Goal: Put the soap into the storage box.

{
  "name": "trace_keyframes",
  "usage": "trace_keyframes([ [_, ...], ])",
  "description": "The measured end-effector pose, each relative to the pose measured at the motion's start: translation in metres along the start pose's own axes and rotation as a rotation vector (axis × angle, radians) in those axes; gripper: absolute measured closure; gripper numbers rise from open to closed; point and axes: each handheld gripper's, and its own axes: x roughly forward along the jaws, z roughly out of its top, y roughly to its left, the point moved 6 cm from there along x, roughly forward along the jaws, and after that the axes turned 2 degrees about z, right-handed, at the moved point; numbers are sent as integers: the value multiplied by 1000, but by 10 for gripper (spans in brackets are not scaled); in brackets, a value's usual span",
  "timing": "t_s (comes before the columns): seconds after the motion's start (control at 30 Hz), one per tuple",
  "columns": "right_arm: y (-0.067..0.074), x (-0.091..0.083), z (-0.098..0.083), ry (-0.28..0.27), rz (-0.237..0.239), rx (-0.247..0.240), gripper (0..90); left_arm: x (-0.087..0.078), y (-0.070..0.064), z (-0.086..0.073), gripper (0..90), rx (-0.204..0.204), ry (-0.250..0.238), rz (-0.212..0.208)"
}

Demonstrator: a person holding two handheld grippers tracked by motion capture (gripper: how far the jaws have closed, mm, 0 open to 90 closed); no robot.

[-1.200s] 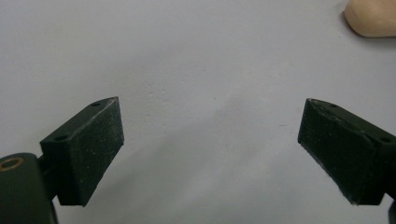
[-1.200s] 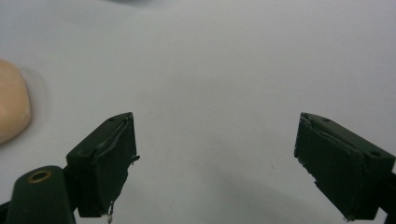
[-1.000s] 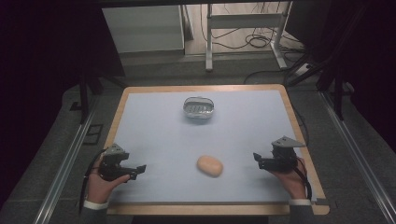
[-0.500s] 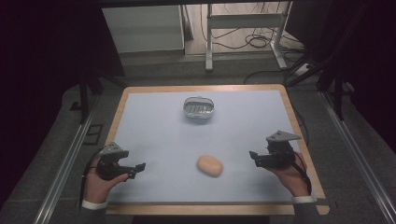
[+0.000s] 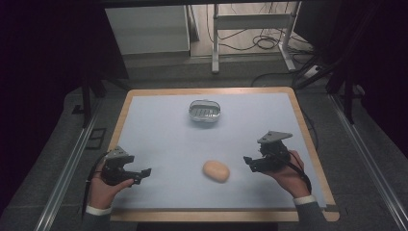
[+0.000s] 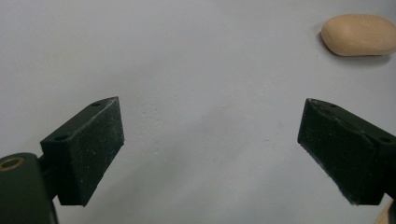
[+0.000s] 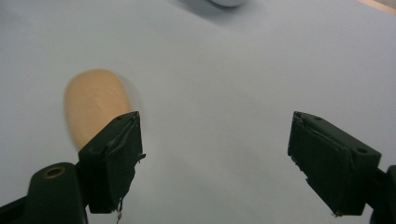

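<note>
A tan oval lump [image 5: 215,171], much like a potato, lies on the pale mat near the front middle of the table. My right gripper [image 5: 248,162] hovers just to its right, pointing left at it. In the right gripper view the lump [image 7: 95,102] sits beyond the left jaw, outside the gap. The right gripper [image 7: 212,158] is open; its jaws have just been closing, with nothing between them. My left gripper [image 5: 144,174] rests at the front left, open and empty. The left gripper view has the lump [image 6: 358,34] far off at the upper right of the left gripper [image 6: 210,154].
A small metal bowl [image 5: 205,111] stands at the back middle of the mat, and its edge [image 7: 227,2] peeks in at the top of the right gripper view. The table has a wooden rim [image 5: 308,139]. Beyond it are dark floor, rails and a desk frame.
The right hand has moved left toward the tan lump and risen a little, its jaws narrower than before. The left hand and the lump have stayed put.
</note>
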Motion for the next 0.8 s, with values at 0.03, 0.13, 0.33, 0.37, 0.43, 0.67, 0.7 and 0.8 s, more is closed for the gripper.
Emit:
trace_keyframes([
  [0.03,1,0,1,-2,8,1,178,1,0,0,72,0,1,0],
  [0.13,11,3,10,8,34,-19,178,3,-1,0,72,4,6,-3],
  [0.33,22,13,18,46,41,-70,178,5,-1,0,72,7,10,-9],
  [0.37,24,15,17,55,39,-79,180,6,0,1,72,7,10,-8],
  [0.43,27,19,16,76,38,-109,183,7,0,1,72,7,11,-5],
  [0.67,43,38,13,119,85,-145,184,10,0,2,73,9,19,-4],
  [0.7,43,38,13,119,85,-145,184,10,0,2,73,9,20,-3],
  [0.8,54,45,13,140,120,-168,207,10,-1,3,73,14,19,-2],
])
